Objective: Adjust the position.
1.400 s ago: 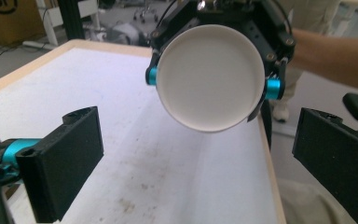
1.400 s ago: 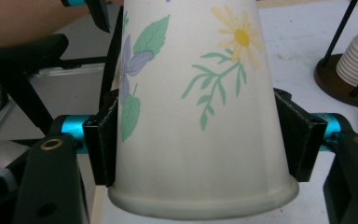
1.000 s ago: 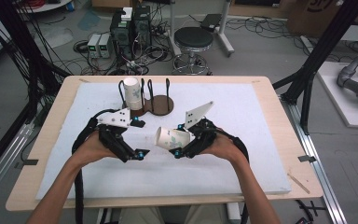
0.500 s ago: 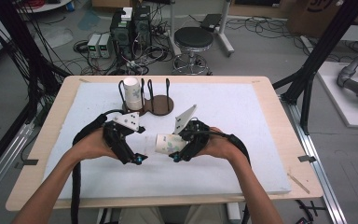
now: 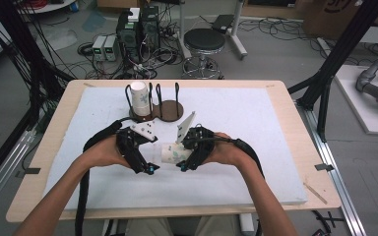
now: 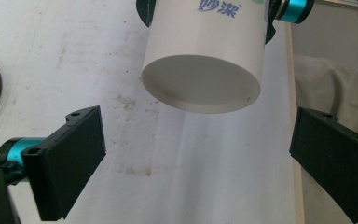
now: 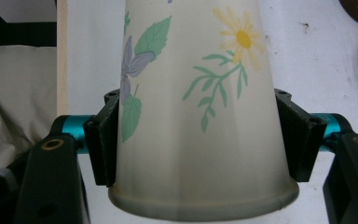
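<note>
A paper cup [image 5: 170, 153] with a flower print lies sideways in the air over the white mat, its base towards the left. My right gripper [image 5: 184, 160] is shut on it. In the right gripper view the pads press both sides of the cup [image 7: 196, 116] just above its rim. My left gripper [image 5: 152, 156] stands open right beside the cup's base. In the left gripper view the round base [image 6: 200, 84] hangs just ahead of the wide-apart jaws, which do not touch it. Blue print shows on the cup's wall.
A brown wooden rack [image 5: 162, 109] with black wire loops stands at the back of the mat, and a white cup [image 5: 139, 98] sits in its left slot. The white mat [image 5: 256, 128] covers most of the wooden table. Cables trail from both grippers.
My right hand has carried the cup leftward and slightly nearer, bringing its base up to the left gripper's open jaws. The left hand has barely shifted.
</note>
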A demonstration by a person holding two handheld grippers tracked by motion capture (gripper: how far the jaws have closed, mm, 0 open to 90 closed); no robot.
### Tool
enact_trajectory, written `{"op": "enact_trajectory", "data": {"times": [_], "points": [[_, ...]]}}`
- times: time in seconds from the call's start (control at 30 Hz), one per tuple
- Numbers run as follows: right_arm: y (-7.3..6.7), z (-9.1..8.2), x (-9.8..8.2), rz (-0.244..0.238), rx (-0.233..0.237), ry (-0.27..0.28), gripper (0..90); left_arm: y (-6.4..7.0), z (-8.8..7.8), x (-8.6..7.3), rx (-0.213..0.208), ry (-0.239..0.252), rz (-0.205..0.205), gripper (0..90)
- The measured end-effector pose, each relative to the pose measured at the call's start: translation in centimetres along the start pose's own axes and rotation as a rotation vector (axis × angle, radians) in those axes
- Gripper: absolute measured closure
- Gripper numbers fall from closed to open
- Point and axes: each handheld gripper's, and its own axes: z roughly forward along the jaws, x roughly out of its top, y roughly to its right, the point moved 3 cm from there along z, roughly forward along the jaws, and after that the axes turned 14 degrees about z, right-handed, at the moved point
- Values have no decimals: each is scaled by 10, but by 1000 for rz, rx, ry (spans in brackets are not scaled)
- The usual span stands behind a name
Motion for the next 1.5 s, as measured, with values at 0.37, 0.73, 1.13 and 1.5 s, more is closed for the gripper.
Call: {"op": "enact_trajectory", "data": {"times": [0.37, 0.73, 1.13, 1.5], "points": [[0, 2, 1, -4, 8, -1, 298, -1, 7, 5, -14, 3, 12, 34], [-1, 4, 2, -3, 13, -2, 300, -1, 11, 11, -22, 20, 11, 34], [-2, 5, 3, -11, 15, -6, 308, -4, 20, 14, -59, 29, 19, 166], [-3, 7, 3, -16, 16, -7, 310, -5, 22, 13, -69, 36, 16, 204]]}}
